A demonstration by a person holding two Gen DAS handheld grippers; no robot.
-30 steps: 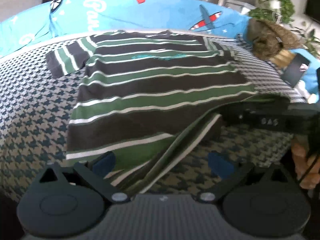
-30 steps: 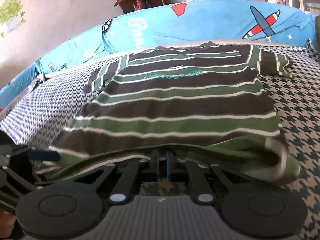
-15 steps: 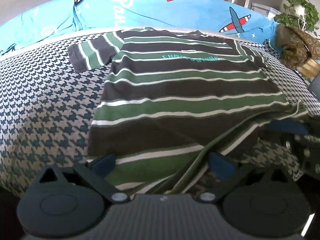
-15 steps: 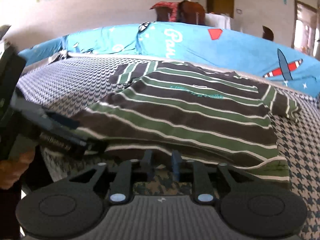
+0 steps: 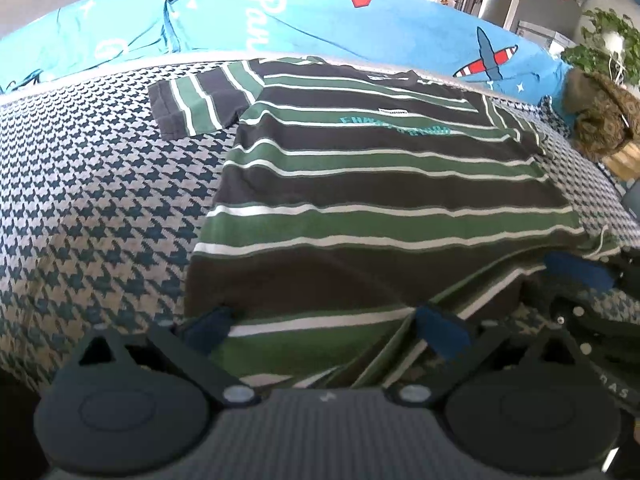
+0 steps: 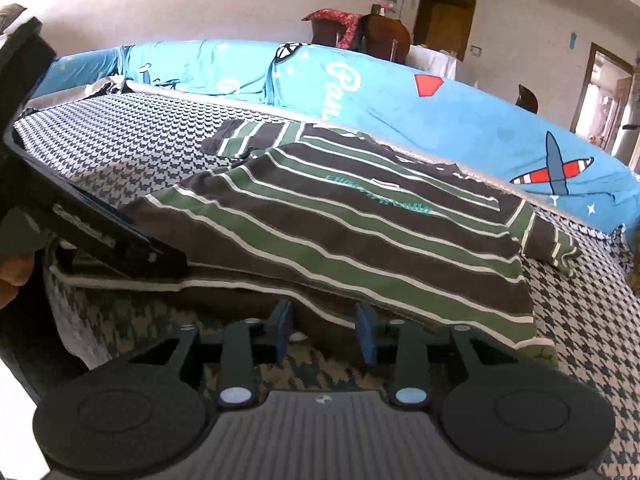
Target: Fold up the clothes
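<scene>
A dark T-shirt (image 5: 380,184) with green and white stripes lies front up on the houndstooth bed cover (image 5: 100,220), collar at the far side. My left gripper (image 5: 324,330) is open wide at the near hem, and the cloth runs between its blue pads without being clamped. In the right wrist view the shirt (image 6: 360,232) has its near hem raised in a fold. My right gripper (image 6: 325,322) sits just under that fold, open, with nothing between its pads. The left gripper's body (image 6: 120,244) rests on the hem at the left. The right gripper (image 5: 580,276) shows at the shirt's right corner.
A blue printed sheet (image 5: 280,12) with an aeroplane motif runs along the far side of the bed. A brown patterned bundle (image 5: 600,120) and a potted plant (image 5: 600,40) stand at the far right. A hand (image 6: 12,276) holds the left gripper. Bare bed cover lies left of the shirt.
The right gripper's jaws have parted from nearly shut to open, and the hem has slipped out of them. The left gripper stayed open and moved closer over the hem.
</scene>
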